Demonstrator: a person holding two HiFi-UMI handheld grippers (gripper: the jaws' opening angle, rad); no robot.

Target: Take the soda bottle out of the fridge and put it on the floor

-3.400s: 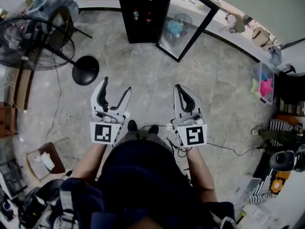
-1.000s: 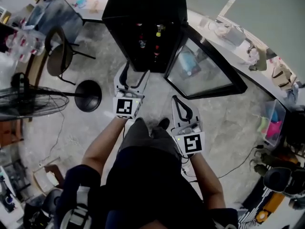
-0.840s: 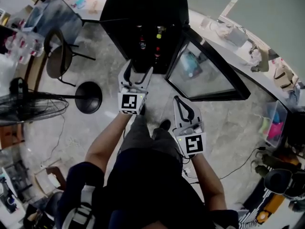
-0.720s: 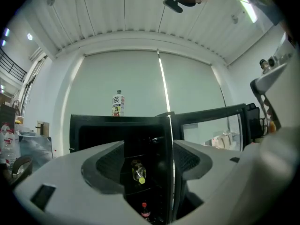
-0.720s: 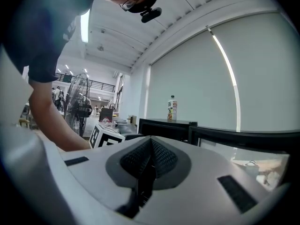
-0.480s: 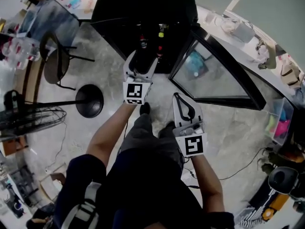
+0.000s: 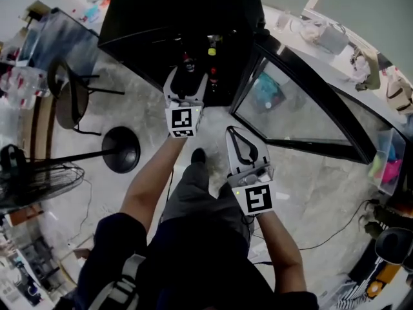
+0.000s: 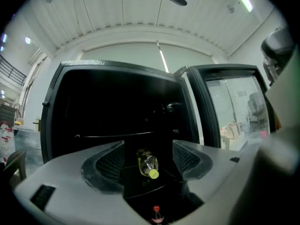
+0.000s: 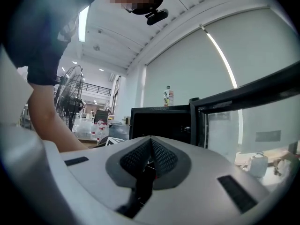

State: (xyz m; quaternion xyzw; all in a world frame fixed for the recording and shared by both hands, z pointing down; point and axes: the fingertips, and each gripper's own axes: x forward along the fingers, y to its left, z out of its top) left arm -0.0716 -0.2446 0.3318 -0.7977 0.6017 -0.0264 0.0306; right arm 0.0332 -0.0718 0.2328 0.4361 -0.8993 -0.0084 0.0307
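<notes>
A black fridge [image 7: 181, 18] stands open with its glass door [image 7: 303, 115] swung to the right. My left gripper [image 7: 187, 76] is open and reaches into the fridge mouth. A dark soda bottle with a red cap [image 7: 188, 63] shows just beyond its fingertips, and a second red-capped bottle [image 7: 213, 79] stands to the right. In the left gripper view the left gripper [image 8: 149, 159] frames a yellow-capped bottle [image 8: 147, 165] lying on a shelf, with a red-capped soda bottle [image 8: 157, 214] lower down. My right gripper [image 7: 235, 134] is shut and empty, held back above the floor.
A fan's round base [image 7: 121, 149] and a chair [image 7: 68, 99] stand left of the fridge on the grey floor [image 7: 310, 173]. A cable [image 7: 335, 221] trails at the right. Another bottle [image 9: 168, 96] stands on top of the fridge in the right gripper view.
The person has walked up to the fridge. The left gripper moved forward, from above the floor to the fridge opening, staying open. The right gripper stayed shut and trails behind.
</notes>
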